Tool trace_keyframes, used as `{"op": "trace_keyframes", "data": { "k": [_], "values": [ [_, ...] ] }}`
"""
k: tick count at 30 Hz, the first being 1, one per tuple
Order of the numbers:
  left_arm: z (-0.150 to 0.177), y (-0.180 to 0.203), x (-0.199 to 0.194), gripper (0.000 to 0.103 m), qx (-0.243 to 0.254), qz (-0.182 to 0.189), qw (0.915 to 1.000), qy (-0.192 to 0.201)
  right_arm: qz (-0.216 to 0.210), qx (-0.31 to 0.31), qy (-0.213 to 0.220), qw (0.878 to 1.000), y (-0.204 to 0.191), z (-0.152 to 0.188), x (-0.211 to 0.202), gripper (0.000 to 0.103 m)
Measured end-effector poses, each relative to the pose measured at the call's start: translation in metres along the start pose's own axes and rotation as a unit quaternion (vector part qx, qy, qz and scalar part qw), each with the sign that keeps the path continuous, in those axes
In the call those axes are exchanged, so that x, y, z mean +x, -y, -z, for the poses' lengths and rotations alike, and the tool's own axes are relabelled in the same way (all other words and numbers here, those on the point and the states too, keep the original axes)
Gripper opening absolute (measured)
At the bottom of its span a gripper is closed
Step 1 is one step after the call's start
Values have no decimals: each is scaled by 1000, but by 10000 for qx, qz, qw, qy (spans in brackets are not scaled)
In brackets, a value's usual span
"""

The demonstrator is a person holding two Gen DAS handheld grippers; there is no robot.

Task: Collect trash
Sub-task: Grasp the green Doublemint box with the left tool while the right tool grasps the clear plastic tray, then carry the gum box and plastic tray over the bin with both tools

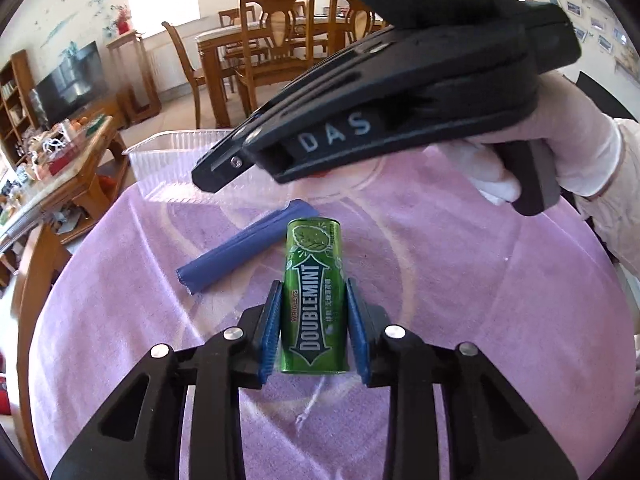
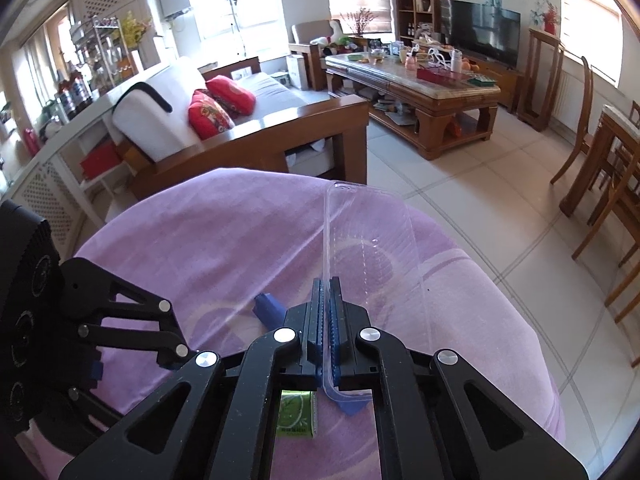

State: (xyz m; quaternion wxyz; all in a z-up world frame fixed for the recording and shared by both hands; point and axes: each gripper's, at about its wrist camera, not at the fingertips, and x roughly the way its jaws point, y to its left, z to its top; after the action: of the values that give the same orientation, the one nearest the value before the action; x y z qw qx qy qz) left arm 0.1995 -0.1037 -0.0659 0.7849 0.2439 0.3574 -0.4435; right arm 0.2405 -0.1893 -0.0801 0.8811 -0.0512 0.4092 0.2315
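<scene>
A green Doublemint gum box [image 1: 313, 296] lies on the purple cloth between the blue pads of my left gripper [image 1: 315, 332]. The pads touch its sides, so the gripper is shut on it. The box also shows under my right gripper [image 2: 297, 416]. A blue rolled wrapper [image 1: 244, 246] lies just beyond it on the left; it also shows in the right wrist view [image 2: 269, 312]. My right gripper [image 2: 328, 312] is shut on the rim of a clear plastic tray [image 2: 372, 248] and holds it above the cloth. The tray shows at the far edge of the table [image 1: 168, 152], behind the right gripper's body [image 1: 400, 100].
The table is covered by a purple cloth [image 1: 460, 280]. Beyond it stand a wooden dining table with chairs [image 1: 280, 48], a sofa [image 2: 240, 120] and a coffee table [image 2: 420, 88]. The tiled floor [image 2: 480, 200] lies past the cloth's edge.
</scene>
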Motion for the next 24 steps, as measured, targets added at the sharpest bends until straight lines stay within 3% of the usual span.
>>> {"op": "trace_keyframes", "data": {
  "k": [4, 8, 15, 21, 24],
  "values": [
    [2, 12, -4, 30, 91, -146, 9998, 62, -20, 93, 70, 9999, 2, 3, -13, 3],
    [3, 13, -13, 30, -209, -284, 9993, 160, -99, 174, 168, 9997, -2, 9, -28, 3],
    [1, 30, -40, 30, -658, -994, 9921, 396, -120, 438, 554, 9974, -12, 30, -76, 3],
    [-6, 68, -70, 30, -1008, -1126, 9842, 925, -44, 890, 1158, 9893, -5, 76, -152, 4],
    [-20, 97, -80, 30, -967, -1014, 9829, 1192, -21, 1127, 1411, 9836, 3, 112, -193, 4]
  ]
}}
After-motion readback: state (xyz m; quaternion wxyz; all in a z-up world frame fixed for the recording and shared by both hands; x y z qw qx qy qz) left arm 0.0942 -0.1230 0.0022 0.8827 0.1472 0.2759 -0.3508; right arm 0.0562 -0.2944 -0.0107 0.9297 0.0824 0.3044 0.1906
